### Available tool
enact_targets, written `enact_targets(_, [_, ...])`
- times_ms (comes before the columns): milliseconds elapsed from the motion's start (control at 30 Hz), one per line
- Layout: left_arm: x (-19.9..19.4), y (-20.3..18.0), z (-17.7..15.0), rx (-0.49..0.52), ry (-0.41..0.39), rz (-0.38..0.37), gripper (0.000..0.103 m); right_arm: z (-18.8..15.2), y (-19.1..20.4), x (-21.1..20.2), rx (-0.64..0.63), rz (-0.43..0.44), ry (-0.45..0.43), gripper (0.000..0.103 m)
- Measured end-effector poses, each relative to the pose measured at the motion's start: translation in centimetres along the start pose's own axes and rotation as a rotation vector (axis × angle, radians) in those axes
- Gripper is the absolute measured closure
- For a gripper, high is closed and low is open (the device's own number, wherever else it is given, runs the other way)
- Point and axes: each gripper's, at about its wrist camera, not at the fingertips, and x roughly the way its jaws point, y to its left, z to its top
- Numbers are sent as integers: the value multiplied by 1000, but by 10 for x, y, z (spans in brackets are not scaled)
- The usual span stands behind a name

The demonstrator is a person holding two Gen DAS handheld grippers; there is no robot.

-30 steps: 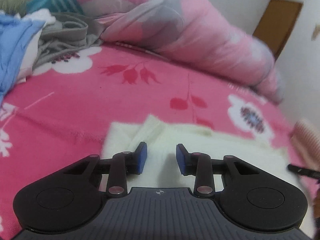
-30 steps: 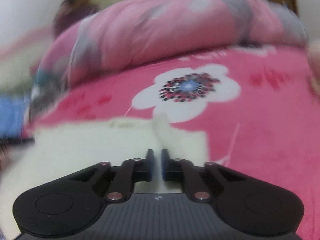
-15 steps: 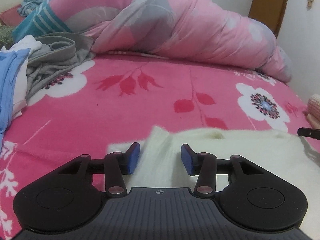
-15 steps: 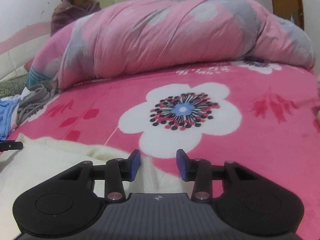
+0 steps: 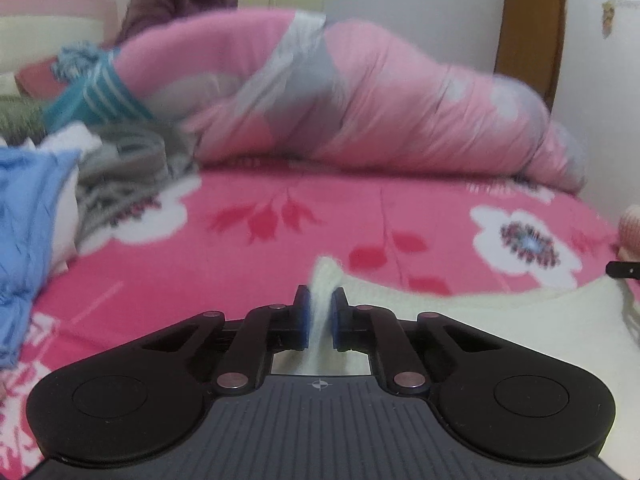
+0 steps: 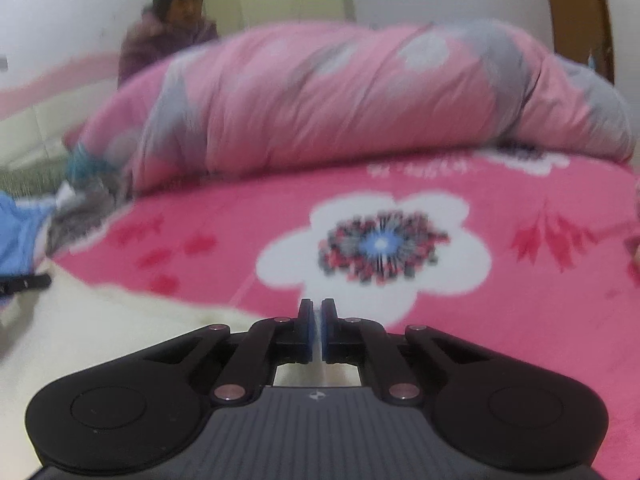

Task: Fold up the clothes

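The cream garment (image 5: 500, 320) lies spread on the pink flowered bed (image 5: 280, 248), on the near side of the rolled pink duvet (image 5: 360, 112). The left hand-held gripper (image 5: 319, 316) is pinched narrow on a raised tuft of the garment's edge, cloth standing up between its blue pads (image 5: 303, 320). The right hand-held gripper (image 6: 317, 330) is likewise nearly closed, with a thin sliver of pale cloth between its pads; the garment (image 6: 100, 340) spreads away on the side toward the clothes pile (image 6: 48, 216). Holding two points of one edge probably lets the person lift it evenly and carry it over for a fold. Between the garment and the duvet the bed is bare, giving room. The pile of blue and grey clothes (image 5: 60, 184) crowds the duvet's left end.
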Motion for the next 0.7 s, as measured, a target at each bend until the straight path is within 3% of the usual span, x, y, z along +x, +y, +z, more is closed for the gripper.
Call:
enact_targets(100, [-7, 2, 8, -24, -40, -3, 95, 13, 4, -12, -9, 13, -60, 100])
enact_targets(233, [8, 10, 4, -51, -13, 38, 95, 24, 7, 0, -32, 14, -62, 100])
enact_targets(367, [23, 22, -4, -114, 34, 64, 95, 10, 0, 33, -13, -10, -7, 100])
enact_targets(500, [30, 24, -6, -113, 76, 93, 94, -8, -12, 61, 35, -24, 74, 100])
enact_targets(600, [39, 23, -6, -94, 162, 104, 89, -10, -23, 67, 98, -12, 131, 98])
enact_targets(700, [33, 22, -1, -100, 171, 105, 79, -6, -37, 60, 154, -99, 146, 97])
